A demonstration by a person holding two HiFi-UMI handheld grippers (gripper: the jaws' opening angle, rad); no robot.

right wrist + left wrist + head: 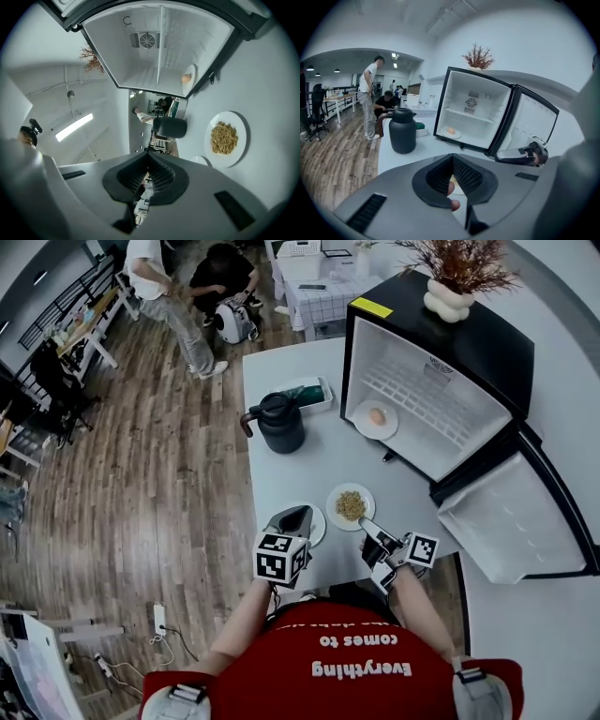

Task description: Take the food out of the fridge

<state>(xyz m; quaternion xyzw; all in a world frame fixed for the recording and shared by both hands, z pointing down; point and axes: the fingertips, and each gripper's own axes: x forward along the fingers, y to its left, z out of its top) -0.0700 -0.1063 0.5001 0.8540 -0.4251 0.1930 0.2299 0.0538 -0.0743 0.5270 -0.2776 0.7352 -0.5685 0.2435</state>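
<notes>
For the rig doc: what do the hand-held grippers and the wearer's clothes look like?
Both the left hand-held gripper and the right hand-held gripper have grey bodies, black ribbed V-shaped jaw pads, and a cube of black-and-white square markers. No cables show. The person wears a red top with white lettering.

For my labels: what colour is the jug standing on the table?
The jug is black; the left gripper view shows it best.

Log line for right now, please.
fridge open | one food plate inside | grain plate on table | left claw shut | right claw shut
</notes>
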